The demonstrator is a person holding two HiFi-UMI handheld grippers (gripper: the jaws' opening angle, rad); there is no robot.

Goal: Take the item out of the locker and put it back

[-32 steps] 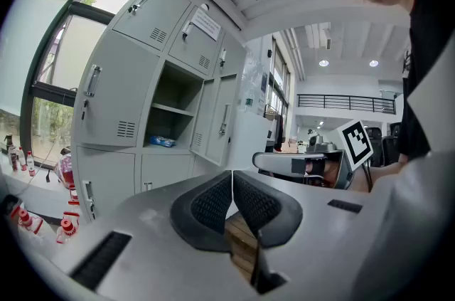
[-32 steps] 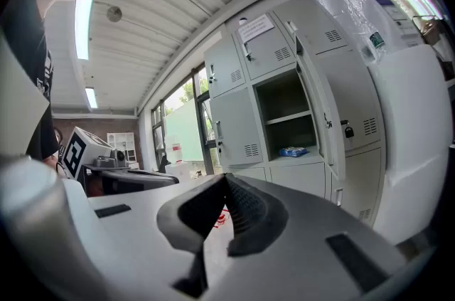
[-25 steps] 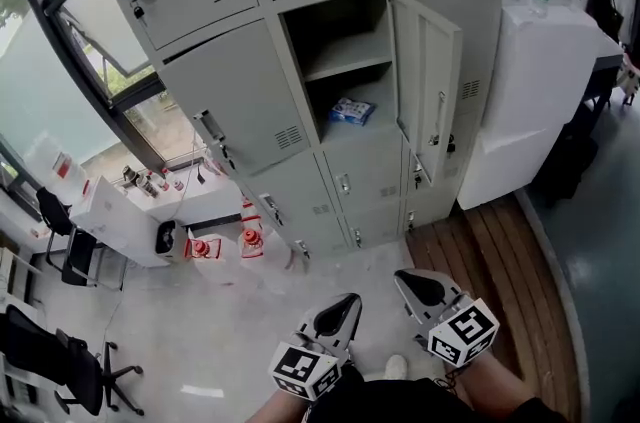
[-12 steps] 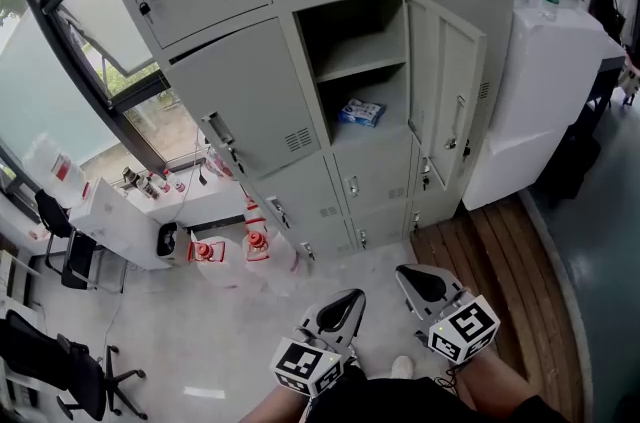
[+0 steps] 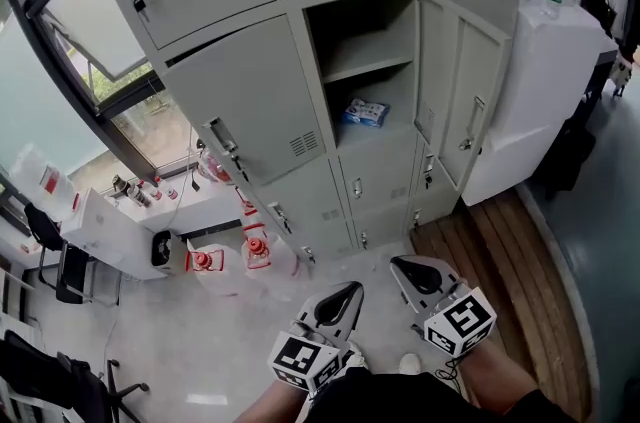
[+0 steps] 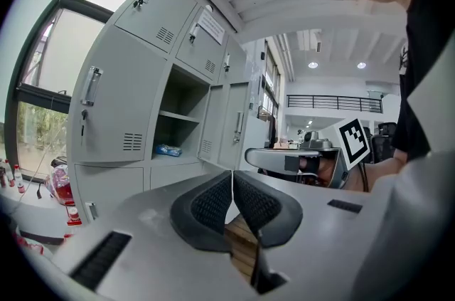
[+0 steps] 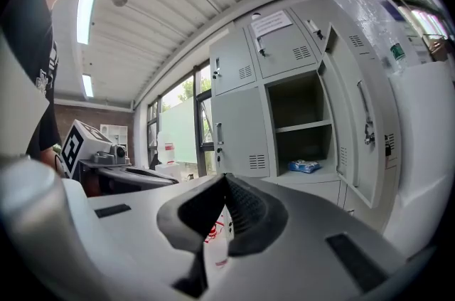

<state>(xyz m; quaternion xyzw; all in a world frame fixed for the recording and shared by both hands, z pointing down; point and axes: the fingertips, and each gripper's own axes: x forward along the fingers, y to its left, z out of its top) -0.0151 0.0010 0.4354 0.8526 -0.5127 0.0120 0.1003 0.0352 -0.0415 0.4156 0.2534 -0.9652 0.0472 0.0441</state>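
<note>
Since a second ago, the open locker (image 5: 365, 26) has shifted slightly right in the head view. The person seems to be approaching, and the reach has not begun. The blue packet (image 5: 365, 113) lies on the compartment floor, upper centre. The left claw (image 5: 355, 289) and right claw (image 5: 395, 262), at the bottom of the frame, are both closed and empty.

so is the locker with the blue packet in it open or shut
Open: its door stands swung out to the right, and the blue packet shows inside.
</note>
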